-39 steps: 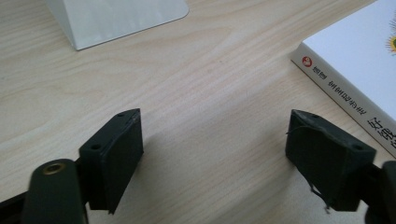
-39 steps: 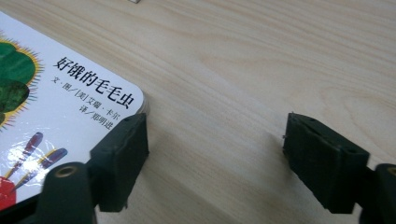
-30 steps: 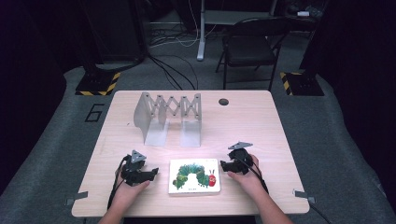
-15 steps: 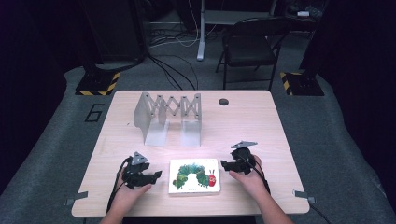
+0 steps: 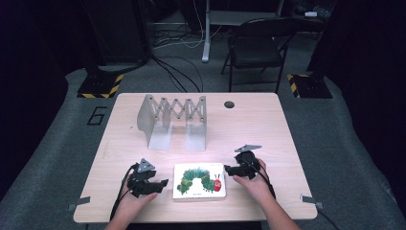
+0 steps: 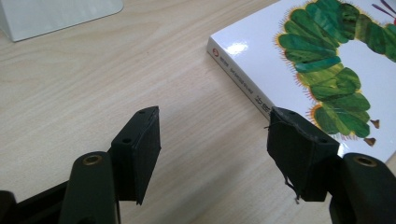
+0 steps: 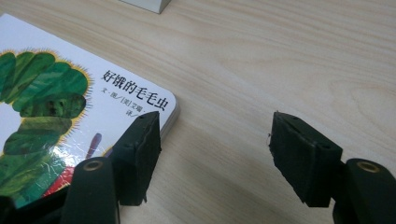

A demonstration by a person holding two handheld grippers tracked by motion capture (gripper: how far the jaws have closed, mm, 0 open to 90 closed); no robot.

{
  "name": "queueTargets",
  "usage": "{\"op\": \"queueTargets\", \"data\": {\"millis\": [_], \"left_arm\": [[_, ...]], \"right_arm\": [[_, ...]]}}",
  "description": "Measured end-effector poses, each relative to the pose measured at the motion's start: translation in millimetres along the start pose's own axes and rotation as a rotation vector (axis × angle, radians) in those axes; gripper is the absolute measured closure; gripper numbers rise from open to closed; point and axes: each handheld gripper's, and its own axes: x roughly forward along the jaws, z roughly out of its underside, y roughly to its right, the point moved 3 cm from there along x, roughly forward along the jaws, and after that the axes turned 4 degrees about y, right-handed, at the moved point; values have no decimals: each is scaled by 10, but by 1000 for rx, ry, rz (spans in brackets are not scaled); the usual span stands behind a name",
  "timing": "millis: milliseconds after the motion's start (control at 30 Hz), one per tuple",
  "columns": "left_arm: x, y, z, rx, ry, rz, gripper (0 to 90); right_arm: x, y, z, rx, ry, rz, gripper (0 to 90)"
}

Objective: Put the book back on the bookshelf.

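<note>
A picture book (image 5: 200, 181) lies flat and closed on the wooden table (image 5: 268, 124), near its front edge. Its glossy white cover faces up and shows a green caterpillar with a red head, arched across the page. Black Chinese characters run along one corner of the cover. The spine is white with small print, and the corners are rounded.

The high view looks forward and down from above the person's side, taking in the whole table (image 5: 143, 143) with the floor and a chair (image 5: 253, 45) in the upper frame. The left gripper view sits low and close over the tabletop, facing the book (image 6: 327, 65) at upper right. The right gripper view, equally near, catches that book (image 7: 51, 112) at left. All three share the book (image 5: 200, 180).
</note>
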Motion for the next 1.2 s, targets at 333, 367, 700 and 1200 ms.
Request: {"op": "queueTargets", "data": {"millis": [333,367,700,1200], "left_arm": [[-7,97,5,10,-2,15,346],[2,115,4,17,5,17,346],[47,239,5,56,-16,44,346],[76,383,10,93,-38,108,313]], "right_arm": [[1,-105,-38,-33,17,-30,318],[14,-122,-39,-36,17,-32,318],[23,-180,-38,-27,-12,-39,341],[59,-210,-48,-33,-39,-86,353]]}}
